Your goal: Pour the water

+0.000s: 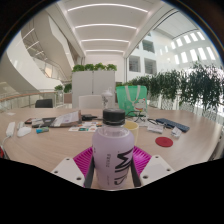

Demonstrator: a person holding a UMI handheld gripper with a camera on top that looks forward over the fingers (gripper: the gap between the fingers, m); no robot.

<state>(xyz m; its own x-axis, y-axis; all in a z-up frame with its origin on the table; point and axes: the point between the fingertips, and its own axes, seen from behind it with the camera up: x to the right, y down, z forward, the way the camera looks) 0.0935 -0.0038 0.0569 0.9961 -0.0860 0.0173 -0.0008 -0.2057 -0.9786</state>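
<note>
A white plastic bottle (113,152) with a dark cap and black lettering stands upright between my fingers. My gripper (113,170) is shut on the bottle, with the pink pads (84,166) pressing its sides. A green cup (130,97) stands beyond the bottle on the wooden table (60,140), slightly to the right. A red round lid (165,142) lies on the table to the right of the bottle.
Papers, pens and small devices (45,123) lie on the table's left part, and more items (165,125) on its right. Green plants (185,85) line the far right. White planters (95,82) stand behind the table in a bright hall.
</note>
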